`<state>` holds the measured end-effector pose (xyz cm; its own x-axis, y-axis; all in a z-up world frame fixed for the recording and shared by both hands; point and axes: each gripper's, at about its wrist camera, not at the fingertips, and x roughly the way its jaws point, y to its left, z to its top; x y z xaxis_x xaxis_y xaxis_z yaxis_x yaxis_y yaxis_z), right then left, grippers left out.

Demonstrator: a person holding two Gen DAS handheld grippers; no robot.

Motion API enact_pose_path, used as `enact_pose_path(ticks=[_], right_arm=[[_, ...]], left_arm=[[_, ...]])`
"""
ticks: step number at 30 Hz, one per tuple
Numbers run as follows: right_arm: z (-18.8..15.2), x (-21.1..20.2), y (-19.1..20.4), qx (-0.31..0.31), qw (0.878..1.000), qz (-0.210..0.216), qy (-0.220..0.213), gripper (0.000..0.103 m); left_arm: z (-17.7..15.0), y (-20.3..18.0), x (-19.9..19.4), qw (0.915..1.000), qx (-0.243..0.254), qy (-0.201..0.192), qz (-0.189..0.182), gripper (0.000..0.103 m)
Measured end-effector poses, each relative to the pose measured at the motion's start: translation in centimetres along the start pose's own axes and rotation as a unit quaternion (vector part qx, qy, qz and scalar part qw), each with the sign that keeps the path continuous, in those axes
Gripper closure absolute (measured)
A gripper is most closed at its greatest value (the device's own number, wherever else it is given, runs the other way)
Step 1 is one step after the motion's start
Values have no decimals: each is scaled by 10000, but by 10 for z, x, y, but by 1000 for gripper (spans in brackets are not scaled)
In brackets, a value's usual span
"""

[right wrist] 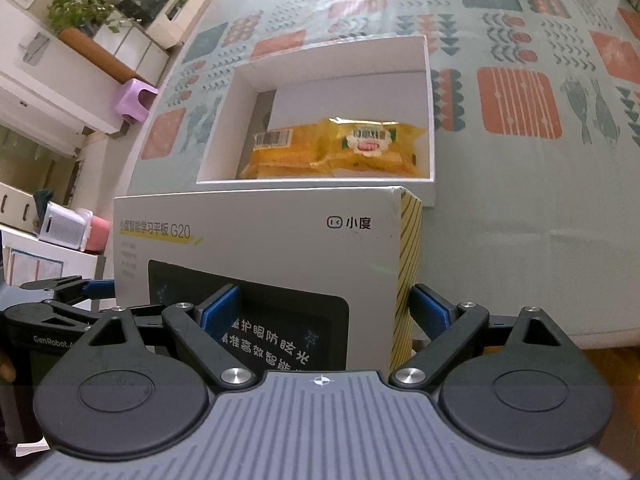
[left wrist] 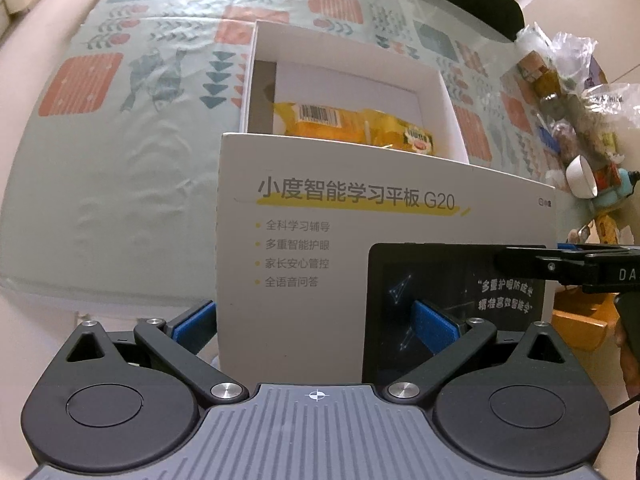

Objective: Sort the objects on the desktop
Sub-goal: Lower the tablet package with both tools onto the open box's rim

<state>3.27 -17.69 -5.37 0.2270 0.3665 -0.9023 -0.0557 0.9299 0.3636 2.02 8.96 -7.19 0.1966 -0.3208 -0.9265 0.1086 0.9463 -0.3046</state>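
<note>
left wrist view: lid held up, box not yet closed

you have yellow snack packs already in the open white box on the table; clutter at the right looks unsorted. the lid stands upright between both jaws: left gripper and right gripper each clamp an end.
</note>
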Motion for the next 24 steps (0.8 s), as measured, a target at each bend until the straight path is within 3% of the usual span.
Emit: enact_pose_path(ticks=[16,24], right_arm=[[-17,31,-1,-36,9983,93,567,0],[-2,29,2,-148,9981,29,602,0]], left_arm=[[-4,5,3,9995,-2,-127,279,0],[5,5,5,9995,-55,-177,242,0]])
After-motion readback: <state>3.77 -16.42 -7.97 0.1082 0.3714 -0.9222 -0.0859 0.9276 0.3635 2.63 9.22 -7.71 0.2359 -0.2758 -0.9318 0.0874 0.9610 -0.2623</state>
